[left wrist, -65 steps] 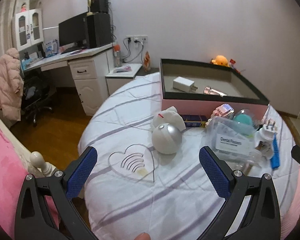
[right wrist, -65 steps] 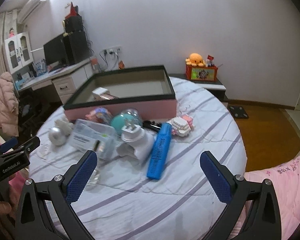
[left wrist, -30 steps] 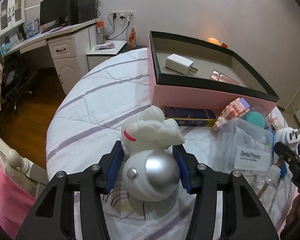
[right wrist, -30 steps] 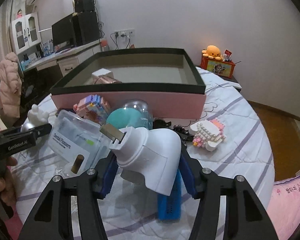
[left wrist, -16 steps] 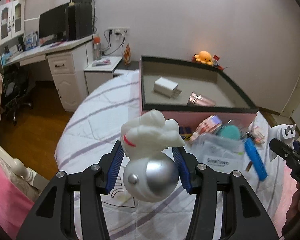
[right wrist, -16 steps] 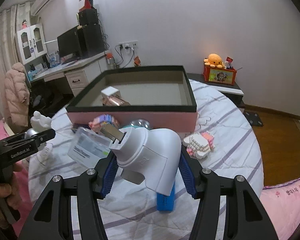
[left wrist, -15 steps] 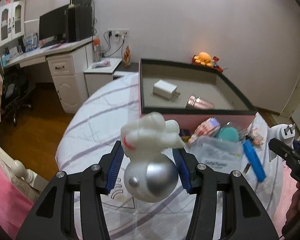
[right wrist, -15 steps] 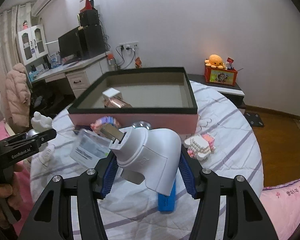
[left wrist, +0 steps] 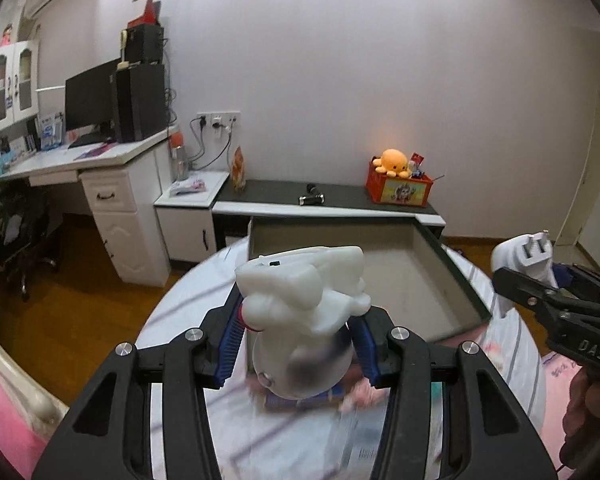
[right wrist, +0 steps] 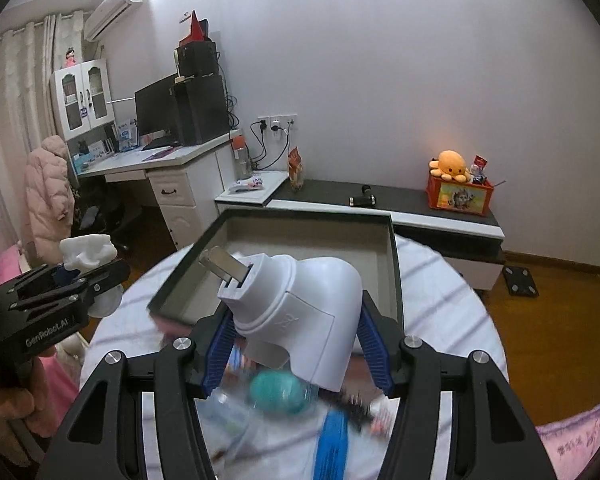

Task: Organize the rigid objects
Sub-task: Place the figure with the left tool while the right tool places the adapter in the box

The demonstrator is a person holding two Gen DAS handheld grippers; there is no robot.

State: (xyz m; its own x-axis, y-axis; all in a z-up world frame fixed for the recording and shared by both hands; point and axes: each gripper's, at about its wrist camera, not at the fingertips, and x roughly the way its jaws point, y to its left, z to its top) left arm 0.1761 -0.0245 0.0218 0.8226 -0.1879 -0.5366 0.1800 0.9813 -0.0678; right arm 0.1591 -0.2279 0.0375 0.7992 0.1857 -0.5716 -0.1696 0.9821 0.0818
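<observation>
Left gripper [left wrist: 298, 344]: blue ribbed pads [left wrist: 229, 340] clamped on both sides of a white figurine with a rounded silver-and-white base [left wrist: 302, 320], jaws set narrow around that base, figurine carried in the air over the near part of the round table covered in a white cloth with purple stripes [left wrist: 180, 300]. Right gripper [right wrist: 296, 344]: blue pads [right wrist: 374, 348] pressed against the flanks of a white plastic plug adapter with flat metal prongs [right wrist: 296, 308], jaws about half spread, adapter held aloft with prongs tilted up and to the left. Beyond both, an open pink box with a dark rim and grey inside [right wrist: 394, 264] on the table's far side. Beneath the right gripper, blurred clutter on the cloth: a teal rounded thing [right wrist: 276, 394] and a blue bar-shaped thing [right wrist: 332, 446], further detail not discernible.
</observation>
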